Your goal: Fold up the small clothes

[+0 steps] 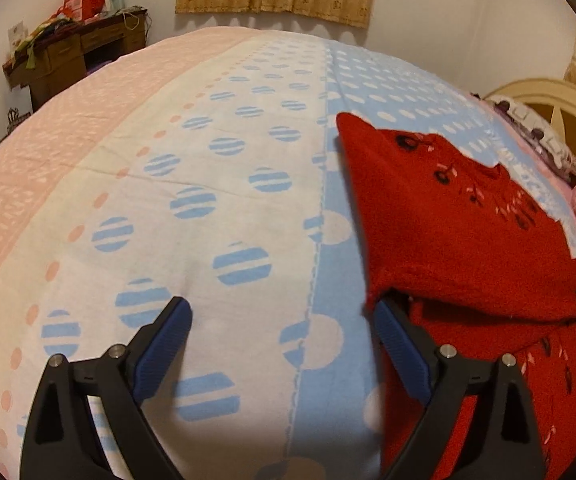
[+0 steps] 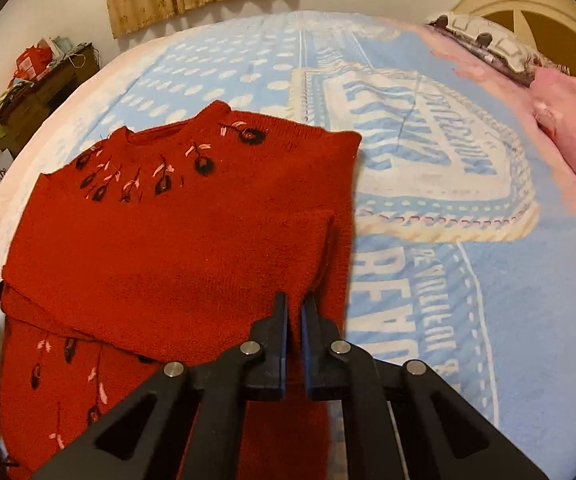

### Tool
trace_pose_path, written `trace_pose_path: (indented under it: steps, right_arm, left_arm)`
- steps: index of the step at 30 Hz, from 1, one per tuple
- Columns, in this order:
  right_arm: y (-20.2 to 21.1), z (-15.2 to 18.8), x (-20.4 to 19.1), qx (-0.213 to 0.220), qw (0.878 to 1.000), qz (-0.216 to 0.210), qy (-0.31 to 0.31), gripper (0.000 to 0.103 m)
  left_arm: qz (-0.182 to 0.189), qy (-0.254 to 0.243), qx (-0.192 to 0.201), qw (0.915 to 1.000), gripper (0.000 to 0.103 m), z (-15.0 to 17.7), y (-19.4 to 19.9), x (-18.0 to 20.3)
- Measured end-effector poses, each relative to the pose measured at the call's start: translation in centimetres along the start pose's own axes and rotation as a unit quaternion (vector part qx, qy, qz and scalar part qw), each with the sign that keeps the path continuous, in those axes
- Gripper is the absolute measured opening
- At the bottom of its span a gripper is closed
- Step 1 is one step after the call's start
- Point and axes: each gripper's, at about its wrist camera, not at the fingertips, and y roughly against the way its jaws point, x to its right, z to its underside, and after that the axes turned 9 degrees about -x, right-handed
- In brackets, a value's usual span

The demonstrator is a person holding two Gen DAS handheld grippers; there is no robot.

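Note:
A red knit sweater (image 1: 460,240) with dark flower embroidery lies on the bed, its upper part folded over the lower part. My left gripper (image 1: 279,312) is open; its right finger (image 1: 400,344) touches the sweater's left edge, under the fold, and its left finger rests over bare sheet. In the right wrist view the sweater (image 2: 175,240) fills the left half. My right gripper (image 2: 295,304) is shut on the sweater's near right edge.
The bed sheet (image 1: 207,200) is pink, white and blue with dots and stripes. A wooden desk (image 1: 75,56) with clutter stands at the far left wall. A pink pillow (image 2: 572,120) and a cream headboard (image 2: 528,4) are at the right.

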Motion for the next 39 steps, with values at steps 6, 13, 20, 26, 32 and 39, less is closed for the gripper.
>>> trace_pose_path:
  steps: [6,13,20,26,32,39]
  right_arm:
    - [3.3,0.8,-1.3,0.037,0.999,0.019,0.028,0.060]
    - [3.6,0.0,-4.4,0.050,0.995,-0.025,0.083,0.060]
    - [-1.3,0.3,-3.4,0.014,0.998,-0.021,0.064,0.060]
    - [0.4,1.0,-4.1,0.028,0.997,-0.009,0.072,0.061]
    - [0.1,1.5,-4.1,0.016,0.997,-0.008,0.069,0.063]
    - [1.4,3.4,-4.8,0.016,0.997,-0.012,0.078,0.063]
  left_arm:
    - [0.026,0.030,0.020,0.9990,0.096,1.0,3.1,-1.6]
    - [0.029,0.007,0.056,0.9980,0.096,-0.7,5.5,0.6]
    - [-0.001,-0.003,-0.001,1.0000,0.101,-1.2,-0.3,1.6]
    - [-0.001,-0.005,0.005,1.0000,0.101,-0.8,0.4,1.8]
    - [-0.013,-0.024,0.007,0.9996,0.101,-0.3,1.1,2.4]
    - [-0.002,-0.030,0.017,0.9994,0.101,0.8,2.7,2.6]
